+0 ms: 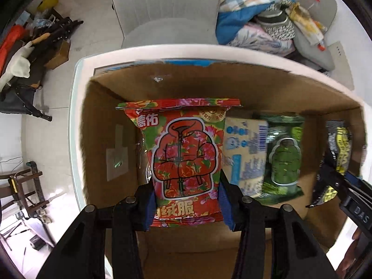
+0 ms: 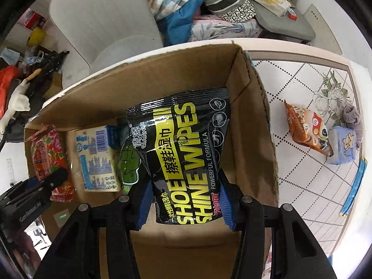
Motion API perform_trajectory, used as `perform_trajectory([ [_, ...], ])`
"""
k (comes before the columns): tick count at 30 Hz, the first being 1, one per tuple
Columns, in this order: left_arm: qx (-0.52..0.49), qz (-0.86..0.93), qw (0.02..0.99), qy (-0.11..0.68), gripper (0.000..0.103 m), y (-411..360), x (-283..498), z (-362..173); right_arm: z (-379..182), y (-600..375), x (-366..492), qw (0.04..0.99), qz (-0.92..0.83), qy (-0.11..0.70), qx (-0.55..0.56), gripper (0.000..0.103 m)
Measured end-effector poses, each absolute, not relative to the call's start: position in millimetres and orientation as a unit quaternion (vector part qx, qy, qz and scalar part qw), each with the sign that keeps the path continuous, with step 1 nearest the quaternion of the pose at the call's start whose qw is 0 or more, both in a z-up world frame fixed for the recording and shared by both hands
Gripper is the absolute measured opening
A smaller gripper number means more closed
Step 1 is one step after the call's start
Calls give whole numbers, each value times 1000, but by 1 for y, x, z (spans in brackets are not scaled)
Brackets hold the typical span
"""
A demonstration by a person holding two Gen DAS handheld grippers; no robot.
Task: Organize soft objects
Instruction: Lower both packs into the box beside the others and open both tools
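My left gripper (image 1: 186,200) is shut on a red floral wipes pack (image 1: 183,158) and holds it inside the open cardboard box (image 1: 209,81), at its left side. My right gripper (image 2: 186,202) is shut on a black shoe shine wipes pack (image 2: 183,153) and holds it in the same box (image 2: 162,74), at its right side. Between them a pale yellow and blue pack (image 1: 246,153) and a green wipes pack (image 1: 283,155) stand in the box. The black pack (image 1: 339,153) also shows in the left wrist view, and the red pack (image 2: 48,158) in the right wrist view.
The box stands on a white table (image 2: 302,167) with a tiled top. To its right lie an orange snack bag (image 2: 307,130), a light blue tissue pack (image 2: 344,148) and a grey sock (image 2: 353,116). A white chair (image 1: 162,11) and a pile of bedding (image 1: 255,11) are beyond.
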State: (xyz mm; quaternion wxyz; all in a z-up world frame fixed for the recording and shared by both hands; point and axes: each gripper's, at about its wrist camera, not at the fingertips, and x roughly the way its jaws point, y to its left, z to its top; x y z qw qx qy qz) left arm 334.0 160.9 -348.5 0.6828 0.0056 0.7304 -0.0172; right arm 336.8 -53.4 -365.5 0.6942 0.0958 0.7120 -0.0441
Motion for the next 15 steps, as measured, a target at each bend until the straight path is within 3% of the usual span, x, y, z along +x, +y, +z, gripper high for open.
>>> perform_trajectory([
  [3, 3, -5, 675, 737, 48, 160, 337, -355, -371, -53, 340, 692, -47, 716, 84, 61],
  [5, -18, -4, 677, 736, 49, 164, 338, -354, -371, -56, 341, 694, -45, 713, 92, 78],
  [6, -28, -6, 676, 736, 49, 165, 339, -353, -371, -56, 342, 695, -42, 712, 93, 81],
  [15, -33, 0, 699, 714, 68, 169, 325, -329, -355, -54, 334, 702, -27, 706, 89, 81],
])
